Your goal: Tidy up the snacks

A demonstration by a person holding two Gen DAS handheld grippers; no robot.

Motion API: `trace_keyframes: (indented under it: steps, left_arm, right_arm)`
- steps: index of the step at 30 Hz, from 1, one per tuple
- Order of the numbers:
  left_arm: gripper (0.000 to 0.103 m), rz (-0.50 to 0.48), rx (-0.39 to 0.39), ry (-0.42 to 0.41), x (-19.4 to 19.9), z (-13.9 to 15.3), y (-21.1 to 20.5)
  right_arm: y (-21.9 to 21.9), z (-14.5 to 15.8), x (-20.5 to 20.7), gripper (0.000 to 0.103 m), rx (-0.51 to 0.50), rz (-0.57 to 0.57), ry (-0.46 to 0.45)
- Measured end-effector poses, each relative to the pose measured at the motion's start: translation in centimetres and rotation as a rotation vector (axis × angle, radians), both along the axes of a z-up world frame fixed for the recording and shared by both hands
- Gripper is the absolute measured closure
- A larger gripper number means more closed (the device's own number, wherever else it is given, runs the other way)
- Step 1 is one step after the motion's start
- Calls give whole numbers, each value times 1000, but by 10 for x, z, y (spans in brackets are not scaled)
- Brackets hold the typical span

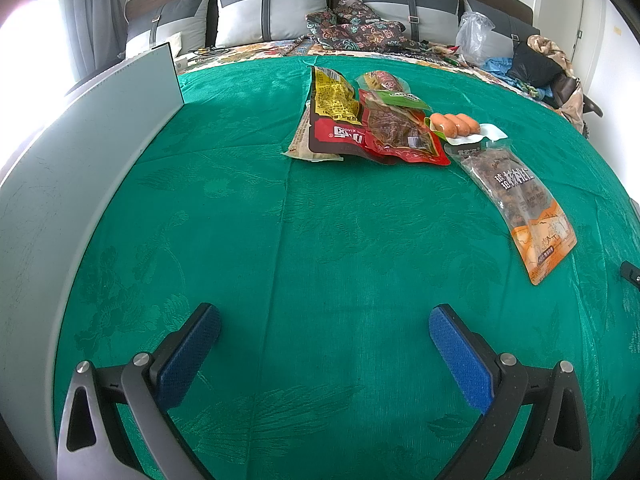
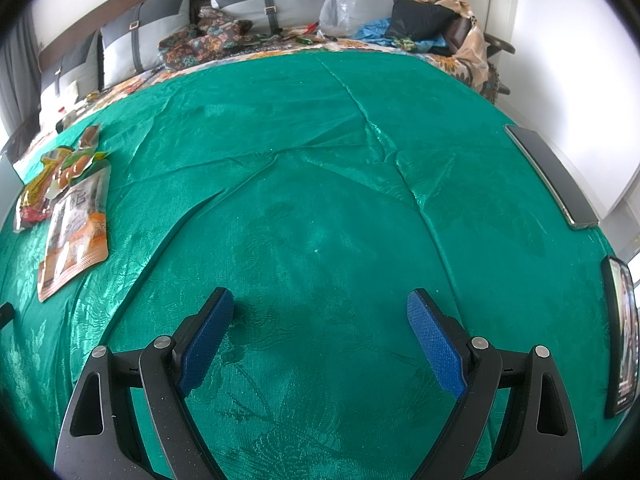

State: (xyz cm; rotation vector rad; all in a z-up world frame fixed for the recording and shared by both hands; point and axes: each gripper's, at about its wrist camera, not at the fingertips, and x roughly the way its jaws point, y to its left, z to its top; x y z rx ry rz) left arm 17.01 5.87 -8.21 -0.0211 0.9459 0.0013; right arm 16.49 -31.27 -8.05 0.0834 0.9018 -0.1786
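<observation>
Left wrist view showed a wide stretch of green cloth [image 1: 320,240] lying bare between the camera and the snacks, bounded on the left by a pale upright panel [image 1: 80,168] that ran along the cloth's edge. The left gripper [image 1: 325,322] pointed steeply down at that bare cloth, its blue pads [image 1: 460,354] spread wide with nothing between them. The snacks lay in a loose cluster beyond: a red and yellow packet [image 1: 334,120] overlapping a red packet [image 1: 404,132], a small pack of sausages [image 1: 456,124] just beside them, and a clear nut pouch [image 1: 520,204] with an orange bottom off to the right, touching the sausage pack's end. Grey pillows [image 1: 272,8] and crumpled patterned fabric [image 1: 360,28] stood well behind. Right wrist view showed the right gripper [image 2: 320,308] likewise tilted down over empty, creased cloth, jaws released and wide apart, holding nothing. The nut pouch [image 2: 76,236] and the other packets sat far to its left, near the frame's edge. Two dark phones [image 2: 552,176] [image 2: 622,336] lay along the cloth's right edge, well apart from the gripper.
</observation>
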Motion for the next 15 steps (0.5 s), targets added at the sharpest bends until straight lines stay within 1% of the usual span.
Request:
trace_keyframes:
  steps: [8, 10, 11, 14, 15]
  left_arm:
    - [0, -5, 1, 4, 1, 0, 0]
    - [0, -27, 0, 42, 6, 1, 2]
    - [0, -19, -3, 52, 9, 3, 4]
    - [0, -10, -51, 1, 22, 26, 16]
    - [0, -11, -74, -15, 34, 36, 20]
  right_arm:
    - [0, 0, 0, 12, 1, 0, 0]
    - [0, 0, 0, 12, 1, 0, 0]
    - [0, 0, 0, 12, 1, 0, 0]
    - [0, 0, 0, 12, 0, -1, 0]
    - [0, 0, 0, 12, 0, -1, 0]
